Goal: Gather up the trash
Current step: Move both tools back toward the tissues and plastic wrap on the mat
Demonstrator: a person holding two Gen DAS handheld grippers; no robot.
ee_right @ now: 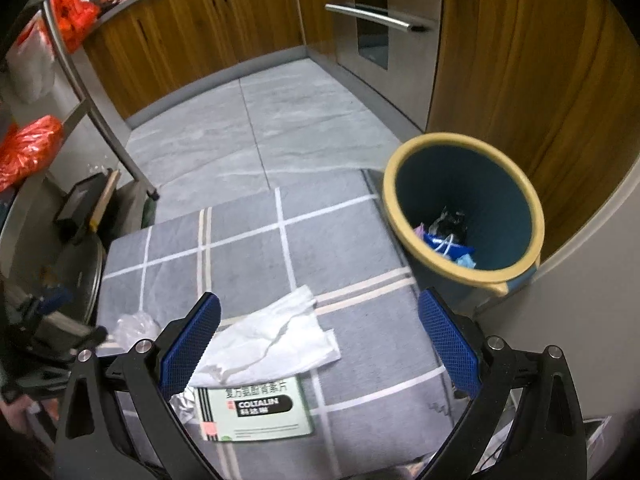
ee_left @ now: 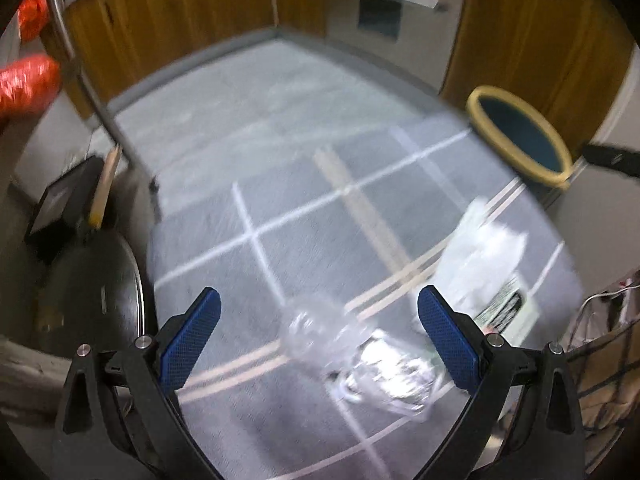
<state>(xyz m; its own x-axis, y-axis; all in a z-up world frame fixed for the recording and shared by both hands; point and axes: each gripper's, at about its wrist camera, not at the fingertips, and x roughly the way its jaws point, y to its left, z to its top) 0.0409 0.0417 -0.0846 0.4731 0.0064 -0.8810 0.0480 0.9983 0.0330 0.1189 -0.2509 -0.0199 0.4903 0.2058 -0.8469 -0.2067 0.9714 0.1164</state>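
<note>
On the grey checked cloth [ee_right: 352,248] lie a crumpled white tissue [ee_right: 272,340], a flat green-and-white medicine box [ee_right: 256,408] and a clear plastic wrapper [ee_right: 134,326]. My right gripper [ee_right: 320,336] hovers open above the tissue. The left wrist view is blurred: my left gripper [ee_left: 320,332] stands open over a crumpled clear wrapper [ee_left: 360,356], with the white tissue [ee_left: 480,260] and the box [ee_left: 504,308] to its right. The blue bin with a yellow rim [ee_right: 464,208] holds some trash and stands at the cloth's far right; the bin [ee_left: 520,136] also shows in the left view.
Wooden cabinets [ee_right: 192,36] and a steel oven [ee_right: 380,28] line the far side across a grey tiled floor [ee_right: 260,120]. At the left stand a metal rack leg [ee_right: 100,112], orange bags [ee_right: 32,148], a black box [ee_right: 80,204] and a round metal lid [ee_right: 84,276].
</note>
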